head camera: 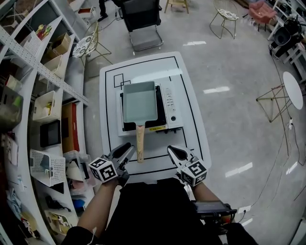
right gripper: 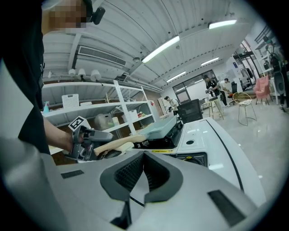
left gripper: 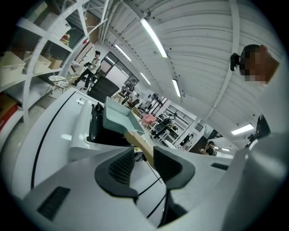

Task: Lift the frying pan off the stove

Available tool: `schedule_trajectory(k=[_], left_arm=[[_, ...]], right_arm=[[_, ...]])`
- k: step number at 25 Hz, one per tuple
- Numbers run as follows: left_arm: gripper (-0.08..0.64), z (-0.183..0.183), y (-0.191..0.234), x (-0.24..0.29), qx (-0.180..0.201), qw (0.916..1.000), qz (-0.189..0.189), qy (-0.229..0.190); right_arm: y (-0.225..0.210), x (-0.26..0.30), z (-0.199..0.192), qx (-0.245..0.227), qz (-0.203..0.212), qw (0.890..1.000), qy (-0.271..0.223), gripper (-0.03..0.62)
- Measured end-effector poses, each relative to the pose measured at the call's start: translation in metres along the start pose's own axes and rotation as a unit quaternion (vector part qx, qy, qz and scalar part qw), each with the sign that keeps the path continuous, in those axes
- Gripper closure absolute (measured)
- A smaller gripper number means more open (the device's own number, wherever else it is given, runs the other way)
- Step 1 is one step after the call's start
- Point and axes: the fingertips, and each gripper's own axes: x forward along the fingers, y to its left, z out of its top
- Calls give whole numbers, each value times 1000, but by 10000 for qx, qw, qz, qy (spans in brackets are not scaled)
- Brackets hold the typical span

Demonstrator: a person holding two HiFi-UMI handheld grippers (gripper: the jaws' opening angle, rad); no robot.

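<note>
Bench (head camera: pixel 193 139): 1. On it 1 stove (head camera: pixel 171 107) w/ 1 knob (head camera: pixel 173 118), and 1 frying pan (head camera: pixel 140 101) w/ 1 wooden handle (head camera: pixel 140 143). Left hand-held gripper (head camera: pixel 128 149) + right hand-held gripper (head camera: pixel 174 152) = 2, w/ 1 marker cube (head camera: pixel 103 169) each. Beyond: 1 black office chair (head camera: pixel 143 24), wire chair (head camera: pixel 86 45) nr shelves + wire chair (head camera: pixel 224 19) far side = 2, 1 pink chair (head camera: pixel 262 10), 1 round white table (head camera: pixel 292 90). Shelf rack (head camera: pixel 43 72) at left: 1
</note>
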Motion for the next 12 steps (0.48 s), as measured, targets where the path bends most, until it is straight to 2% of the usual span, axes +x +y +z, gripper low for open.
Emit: schedule_trajectory(k=[6,12], left_arm=[[347,-2,3,11,-635,9974,-271,204],[294,1,8,22,-916,9941,-455,362]], right_arm=[[-4,-3,1,83,-136,9999,23,568],[1,-1,0,127,-283,9995,64,568]])
